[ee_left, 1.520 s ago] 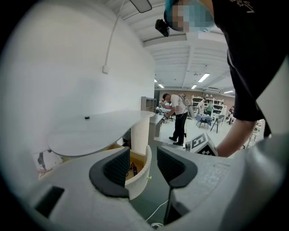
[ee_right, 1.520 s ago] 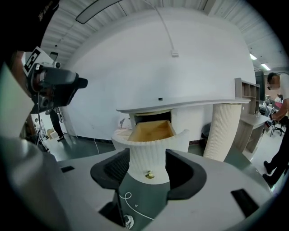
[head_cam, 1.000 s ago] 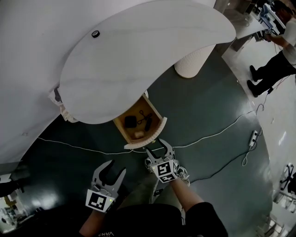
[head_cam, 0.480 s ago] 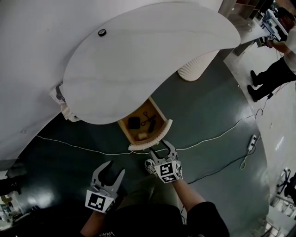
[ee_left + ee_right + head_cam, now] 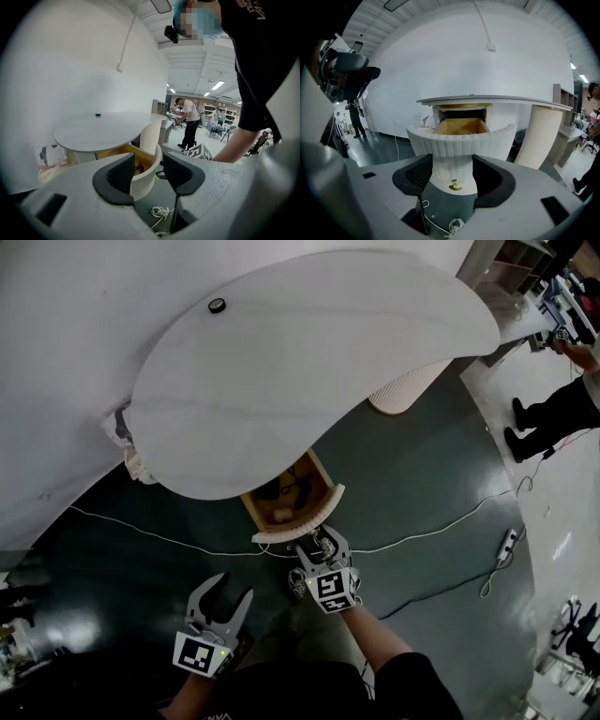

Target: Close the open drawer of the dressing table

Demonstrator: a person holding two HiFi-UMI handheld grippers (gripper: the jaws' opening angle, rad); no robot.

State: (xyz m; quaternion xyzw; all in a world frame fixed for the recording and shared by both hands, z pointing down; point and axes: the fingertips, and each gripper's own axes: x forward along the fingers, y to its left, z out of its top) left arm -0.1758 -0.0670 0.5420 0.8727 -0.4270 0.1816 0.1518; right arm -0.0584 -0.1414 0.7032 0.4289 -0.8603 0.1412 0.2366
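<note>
White, ribbed and curved, the front panel of the drawer (image 5: 298, 523) juts out from under the edge of the pale bench (image 5: 309, 362), so the drawer stands part open on the person's side. Its wooden tray holds a dark object (image 5: 270, 489) and a small pale object (image 5: 280, 514); the back of the tray is hidden beneath the bench top. In the right gripper view the drawer (image 5: 461, 140) fills the centre, with a brass knob (image 5: 455, 186) low on its front. The right gripper (image 5: 317, 538) sits at that front with its jaws spread wide to either side of the knob and its pads clear of it, gripping nothing; whether its tips touch the panel cannot be told. The left gripper (image 5: 231, 592) is held lower and to the left, well apart from the drawer, released, with only the floor and the drawer's end seen between its jaws. A small round dark item (image 5: 217, 305) lies on the bench top near the wall. A ribbed pedestal (image 5: 408, 385) carries the bench at the right; dark green floor (image 5: 422, 474) lies open between it and the drawer. A white cable (image 5: 169, 538) crosses the floor just beside the drawer front and runs right towards a power strip (image 5: 511, 542). A person (image 5: 553, 409) stands at the far right edge.
</note>
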